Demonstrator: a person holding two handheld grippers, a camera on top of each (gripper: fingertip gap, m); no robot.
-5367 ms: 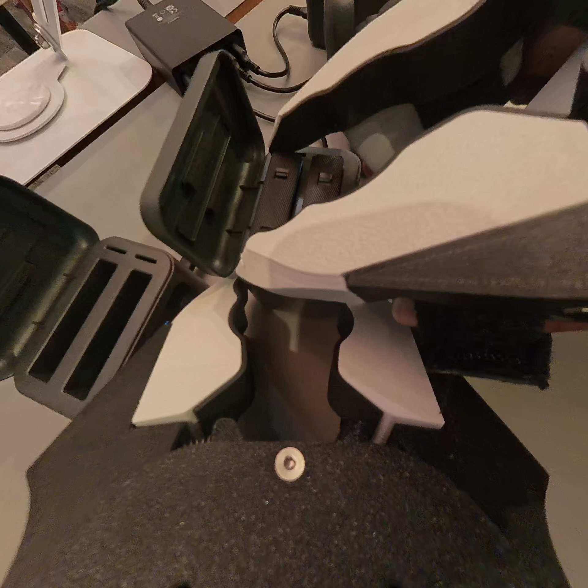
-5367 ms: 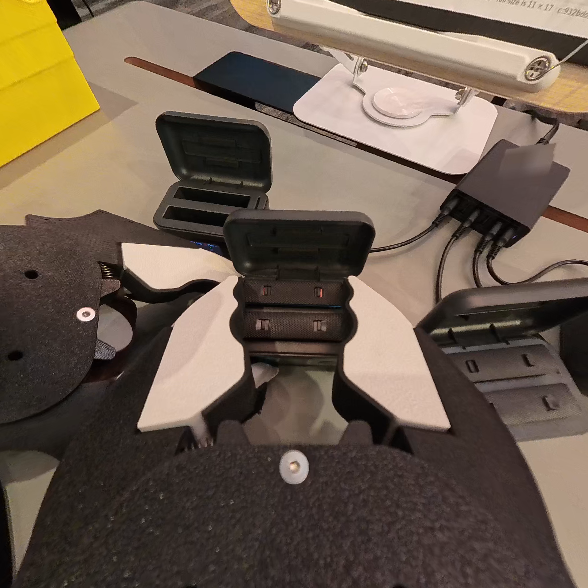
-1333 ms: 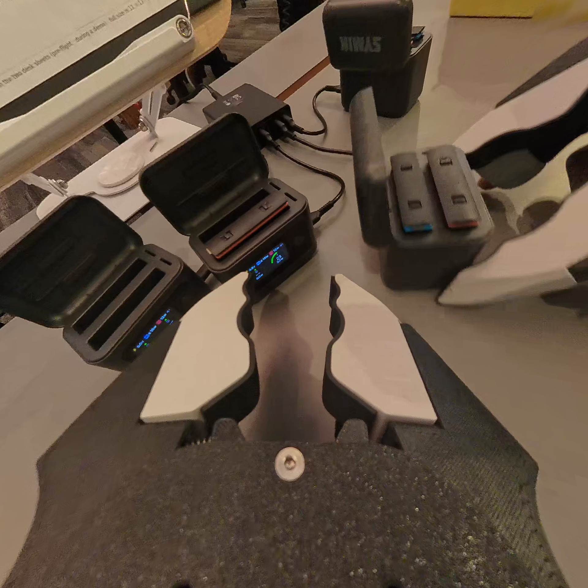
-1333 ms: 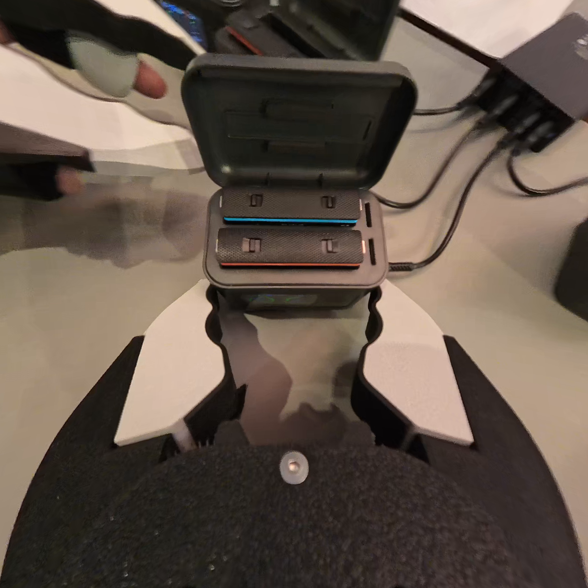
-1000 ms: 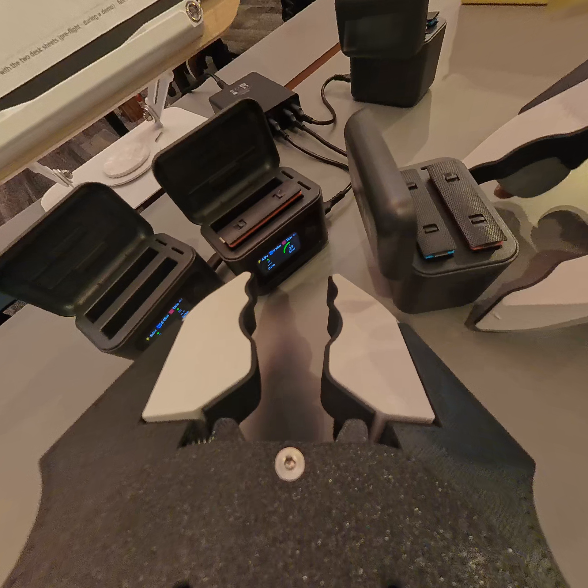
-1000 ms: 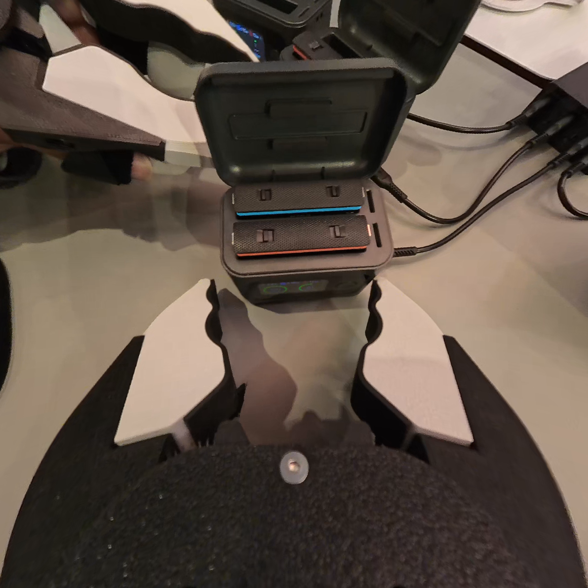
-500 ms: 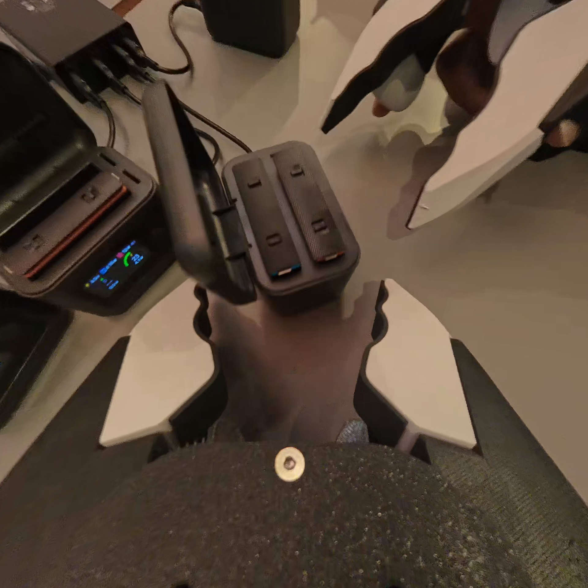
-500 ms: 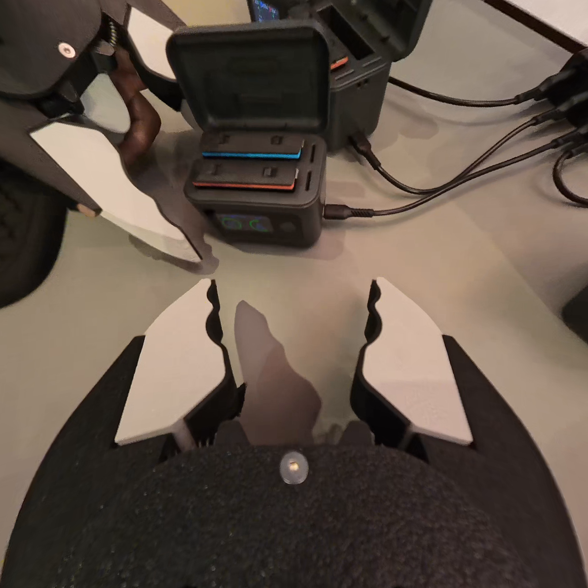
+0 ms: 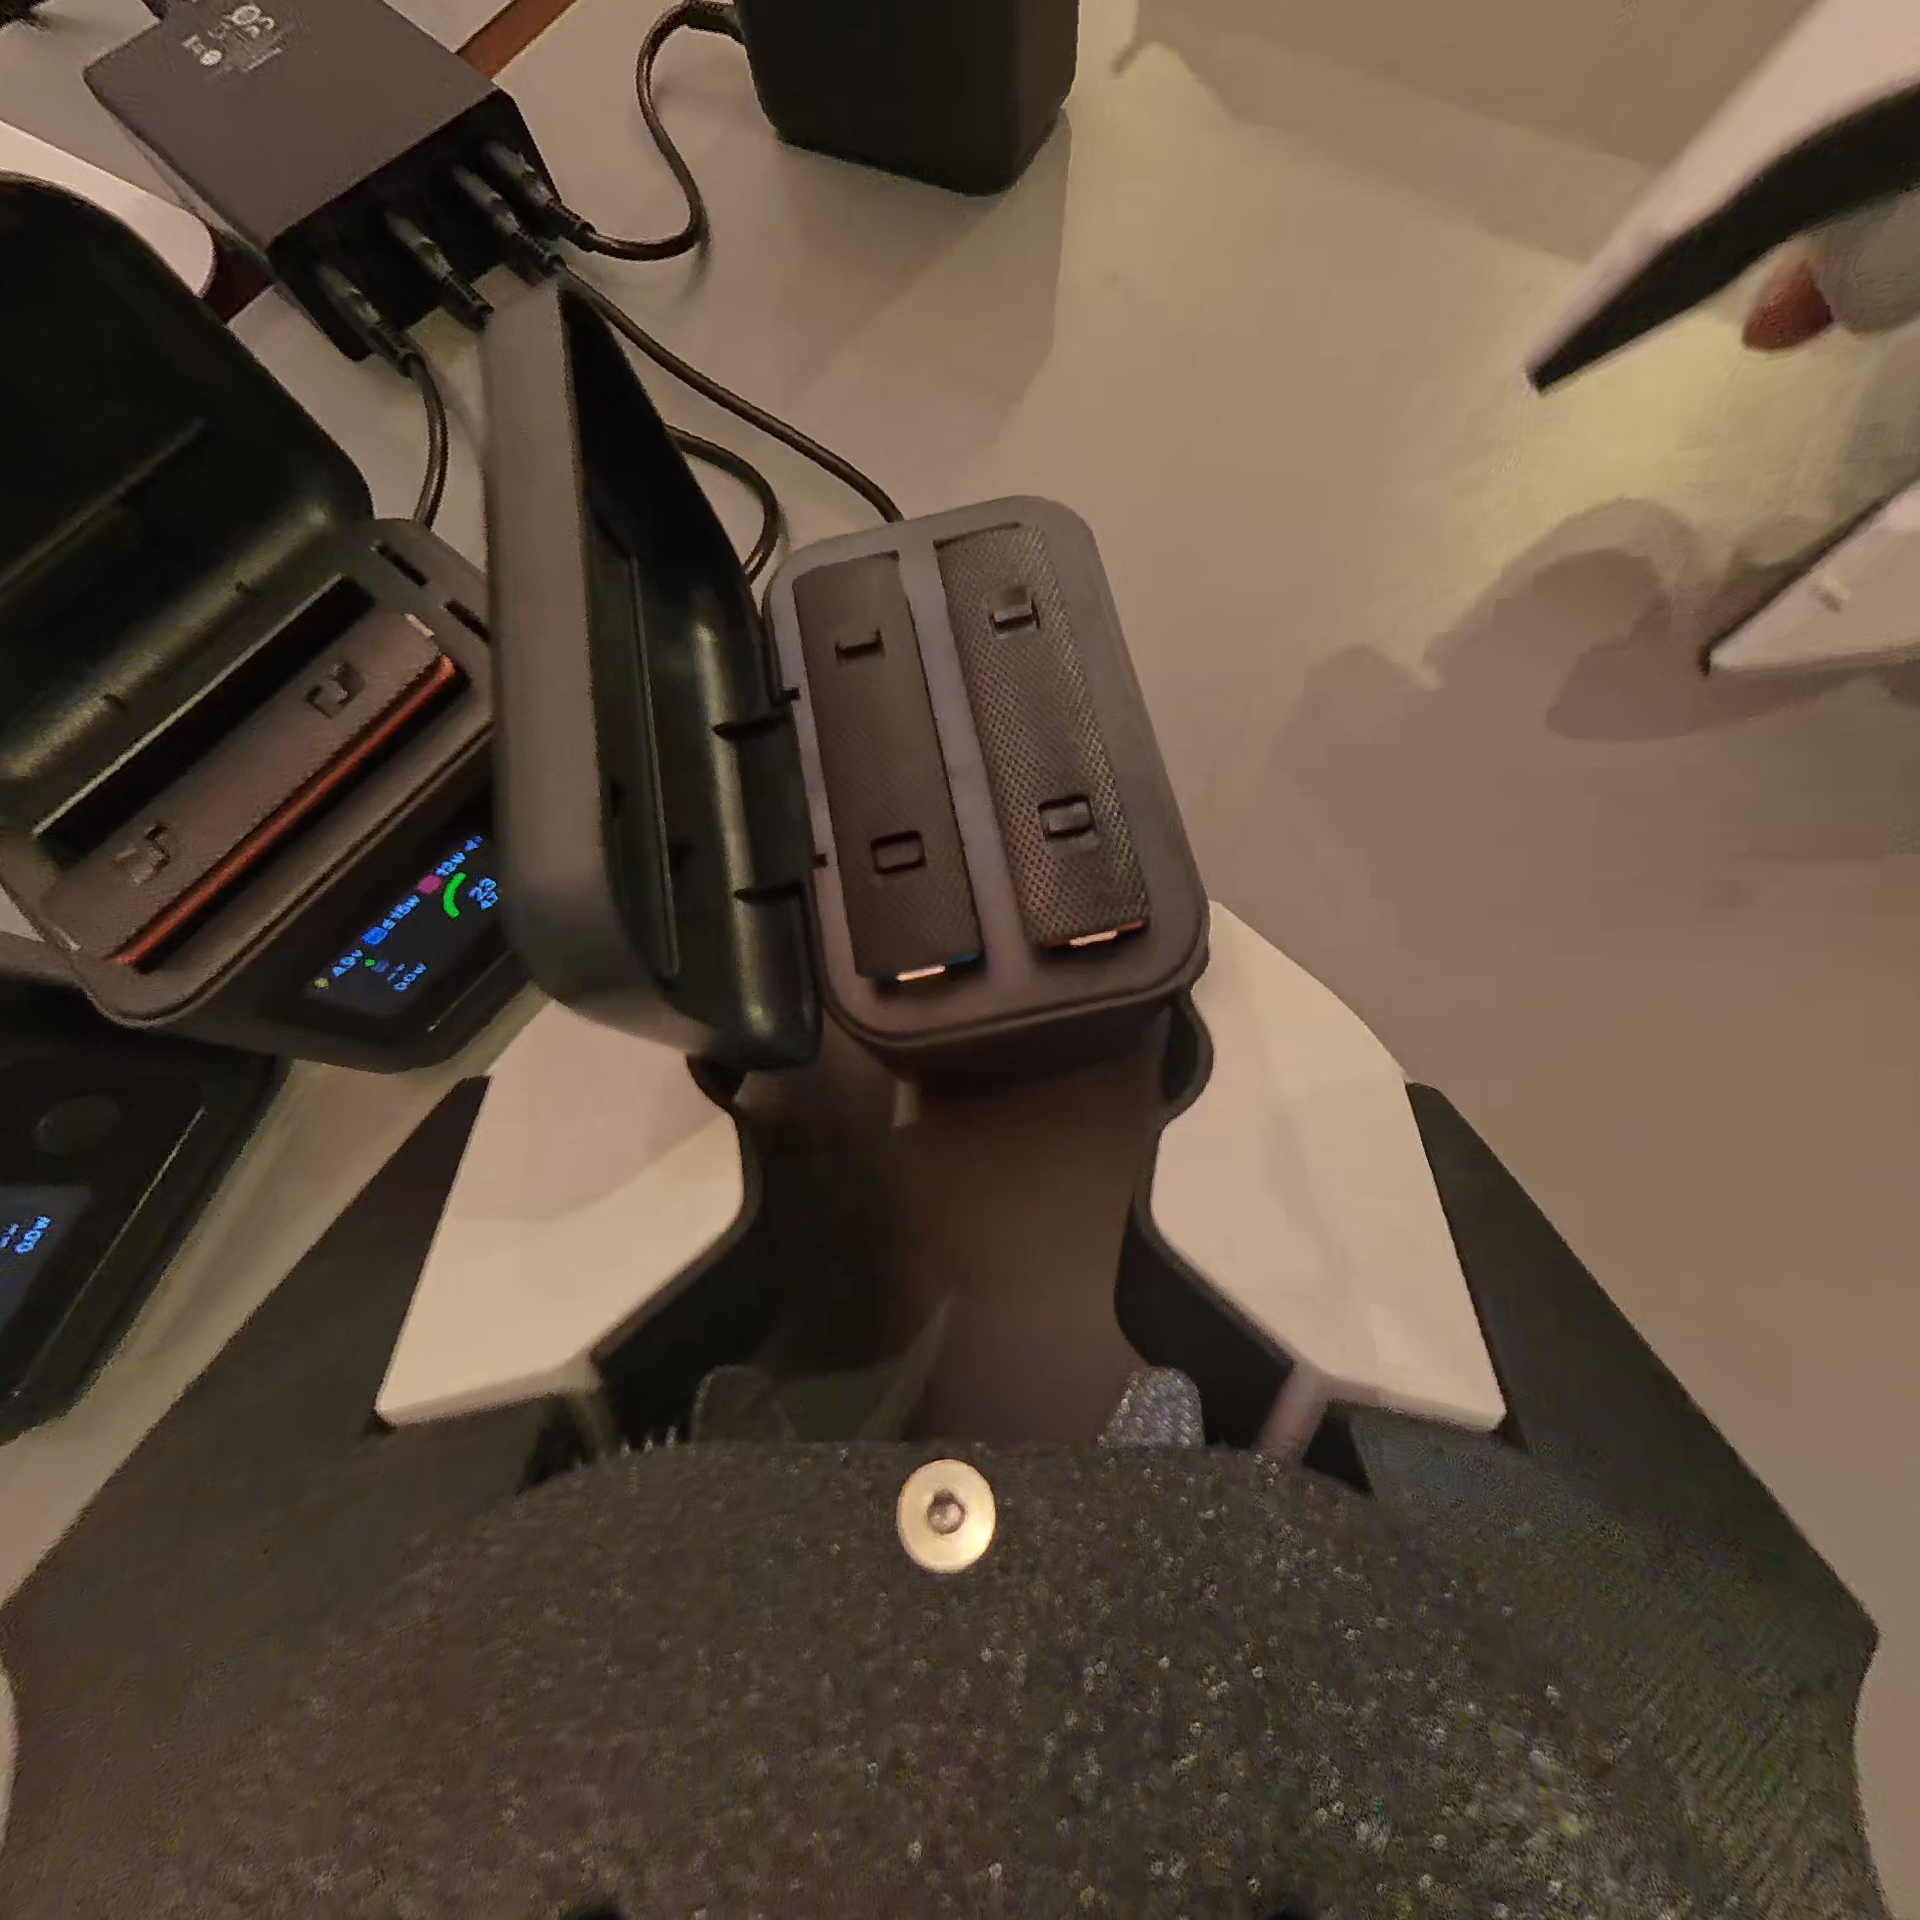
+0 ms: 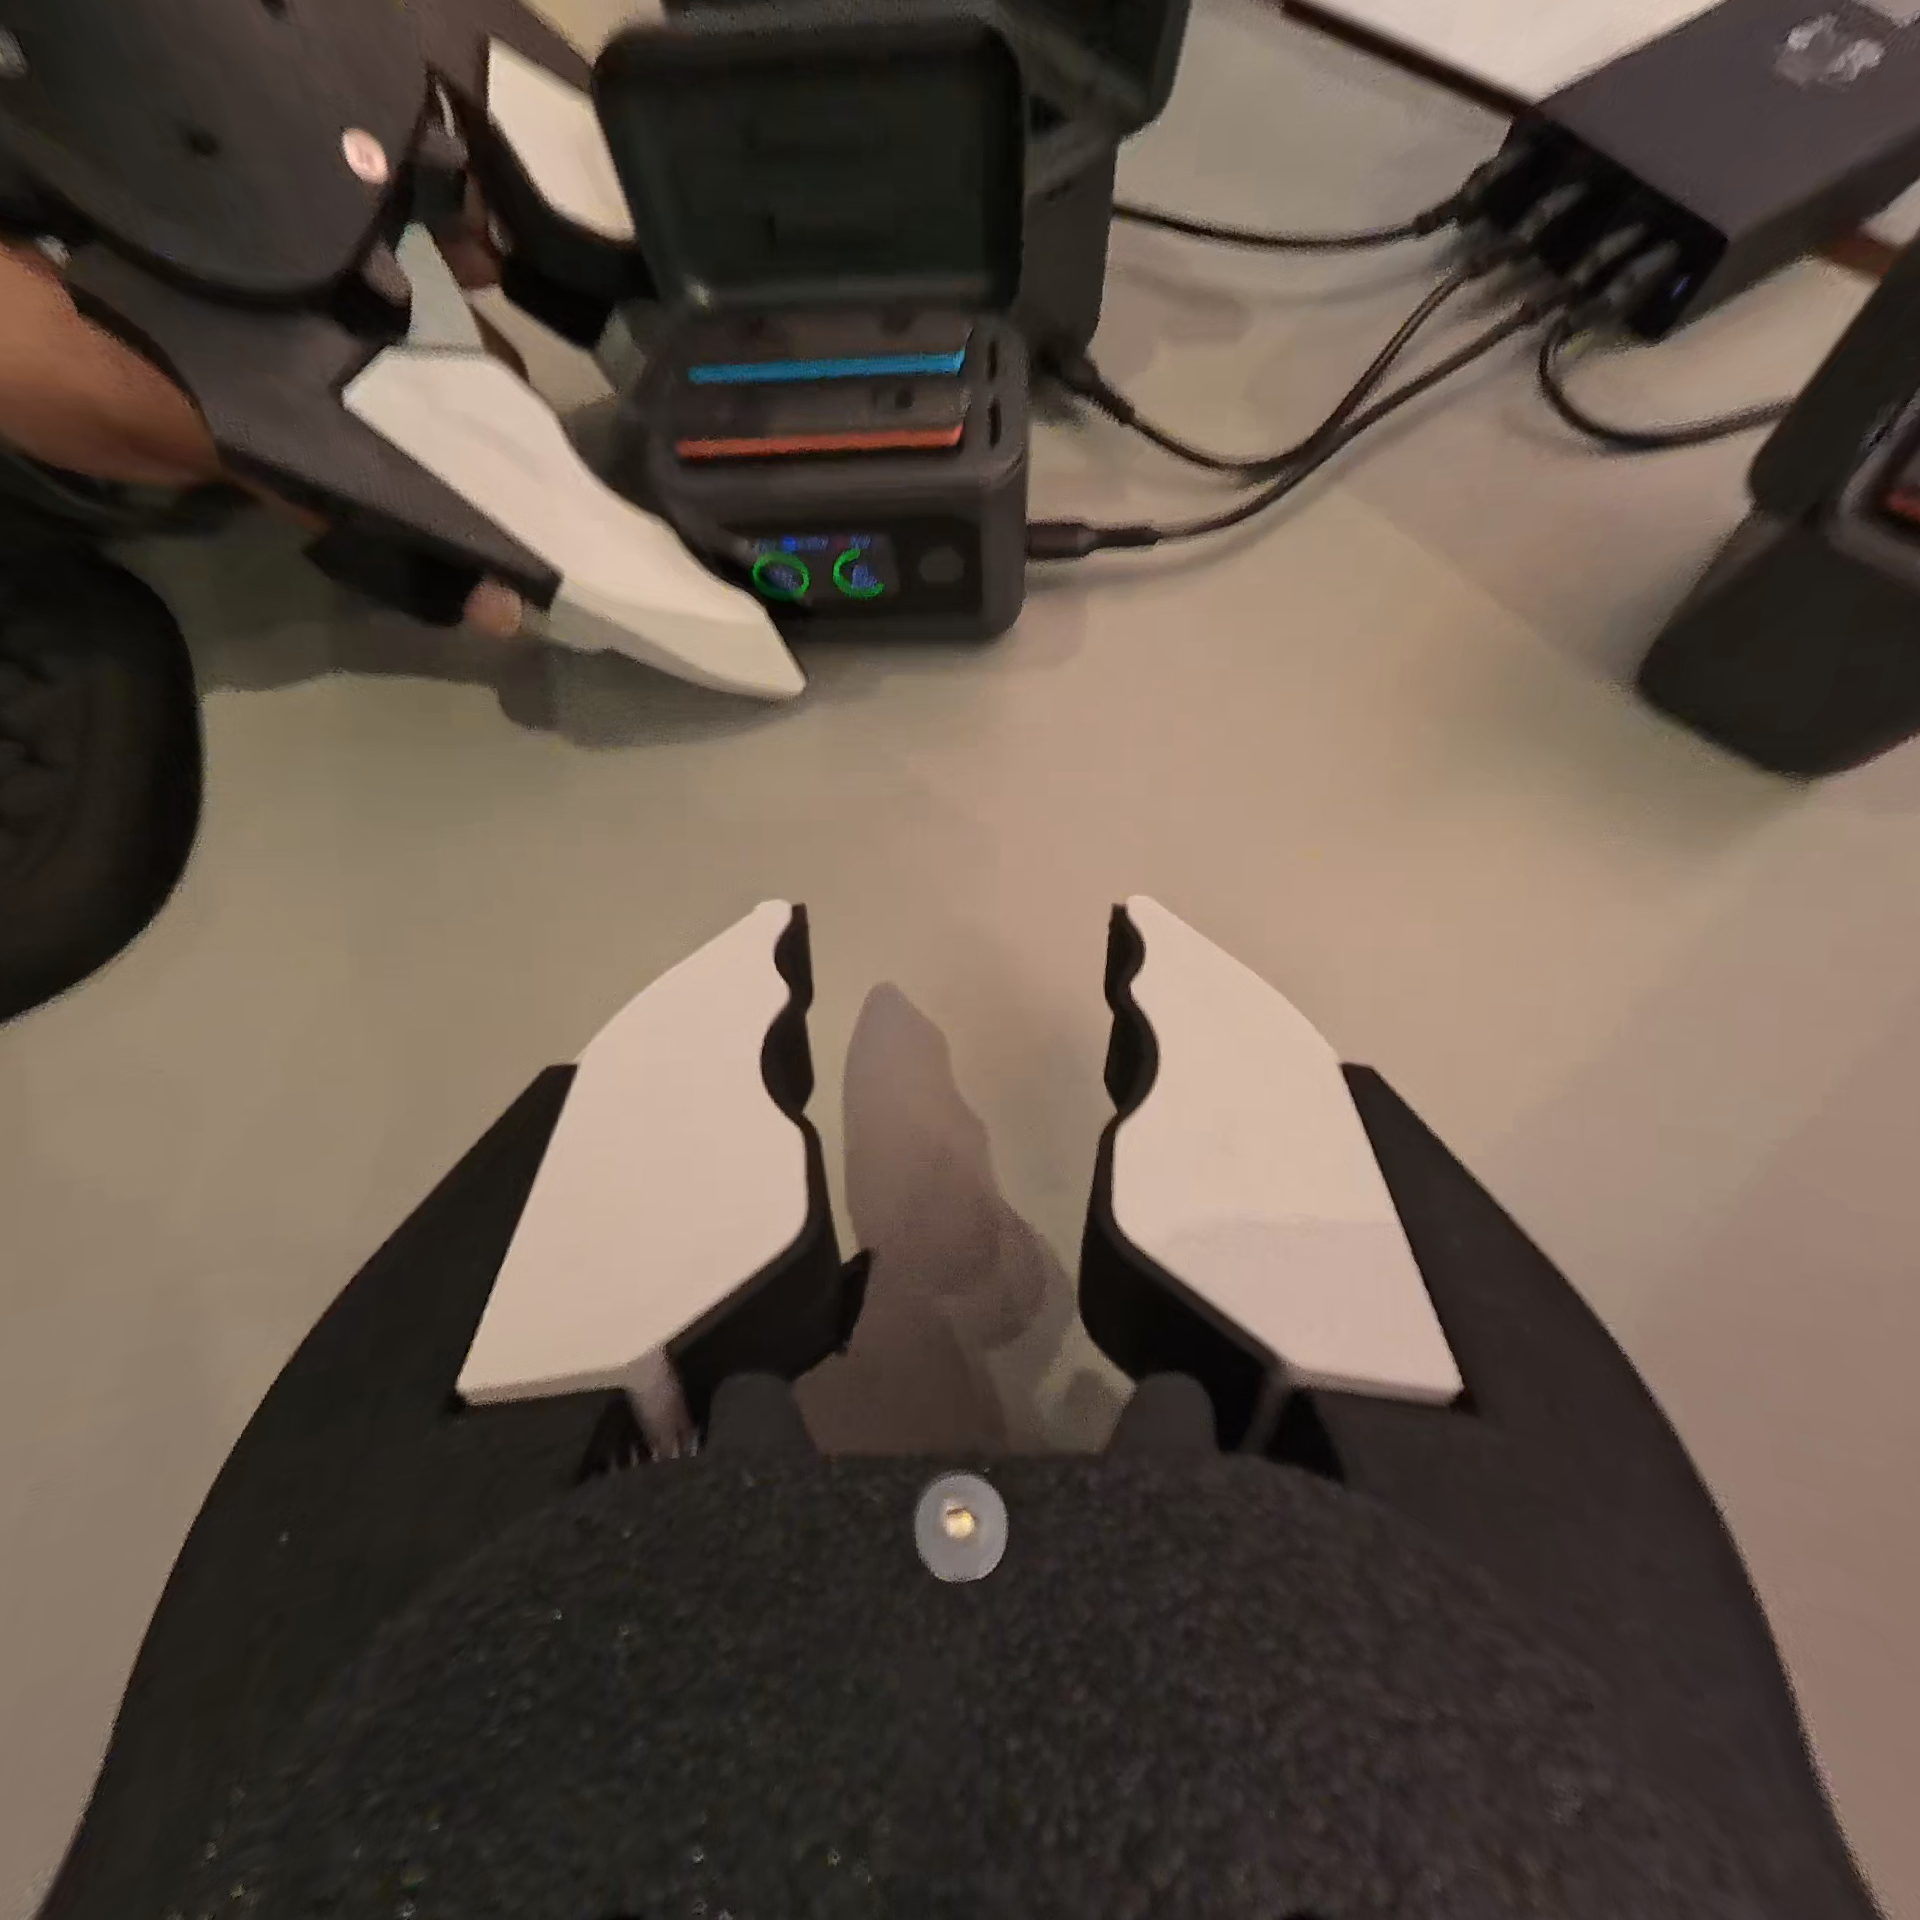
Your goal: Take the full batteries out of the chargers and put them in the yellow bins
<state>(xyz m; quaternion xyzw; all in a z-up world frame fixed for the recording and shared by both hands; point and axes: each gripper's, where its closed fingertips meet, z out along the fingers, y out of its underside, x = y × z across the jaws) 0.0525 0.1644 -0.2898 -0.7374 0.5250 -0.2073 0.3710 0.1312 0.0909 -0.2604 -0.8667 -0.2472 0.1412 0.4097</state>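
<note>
A black charger stands with its lid open to the left. It holds a blue-edged battery and an orange-edged battery. My left gripper is open, with one finger on each side of the charger's near end, close against its walls. The lid hides the left fingertip. In the right wrist view the same charger shows two green rings on its display, and the left gripper straddles it. My right gripper is open and empty over bare table, well short of the charger. No yellow bin is in view.
A second open charger to the left holds one orange-edged battery. Part of another charger shows at the lower left. A black power hub with cables lies behind. Another charger stands at the right. The right gripper is farther from the black power hub, some 30 centimetres, than the left, some 25 centimetres. It turns up in the right wrist view as well.
My left gripper swung right from the second charger, opened wider and came down astride the two-battery charger. My right gripper backed away from that charger and its jaws narrowed somewhat.
</note>
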